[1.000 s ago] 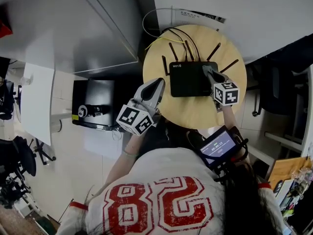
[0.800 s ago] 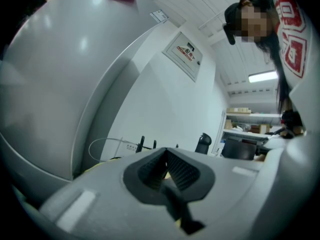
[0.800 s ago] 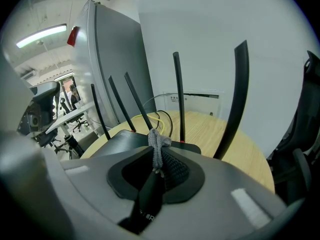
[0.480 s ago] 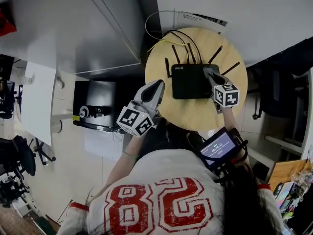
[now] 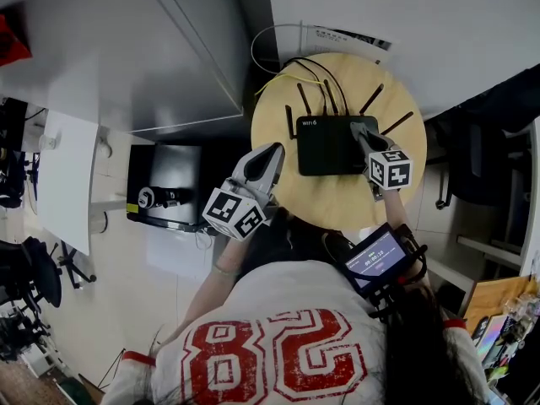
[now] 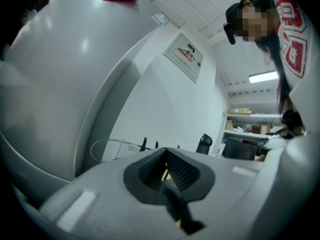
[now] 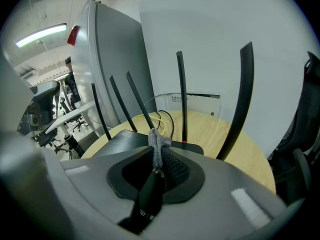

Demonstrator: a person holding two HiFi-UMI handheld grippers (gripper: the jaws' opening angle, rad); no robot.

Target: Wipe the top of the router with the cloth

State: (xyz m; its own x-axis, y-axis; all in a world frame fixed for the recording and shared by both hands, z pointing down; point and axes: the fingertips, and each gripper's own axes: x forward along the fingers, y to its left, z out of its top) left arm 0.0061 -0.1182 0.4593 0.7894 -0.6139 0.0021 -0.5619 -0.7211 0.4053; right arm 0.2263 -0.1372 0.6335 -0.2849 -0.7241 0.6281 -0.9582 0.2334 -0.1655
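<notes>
A black router (image 5: 331, 144) with several upright antennas lies on a round wooden table (image 5: 337, 197). My right gripper (image 5: 361, 131) rests over the router's right part, shut on a grey cloth (image 7: 158, 143) that pokes out between its jaws; the router's top (image 7: 127, 142) and antennas (image 7: 182, 96) stand just beyond. My left gripper (image 5: 272, 153) hovers at the table's left edge, clear of the router, shut with nothing in it; its own view shows only closed jaws (image 6: 166, 160) and a white wall.
Black and yellow cables (image 5: 295, 66) run off the back of the router. A grey cabinet (image 5: 135, 49) stands left of the table, a dark box (image 5: 164, 184) on the floor below it. A dark chair (image 5: 477, 154) sits to the right.
The router and table have shifted slightly in the head view as the head moved. The right gripper stays on the router's right part; the left barely moved.
</notes>
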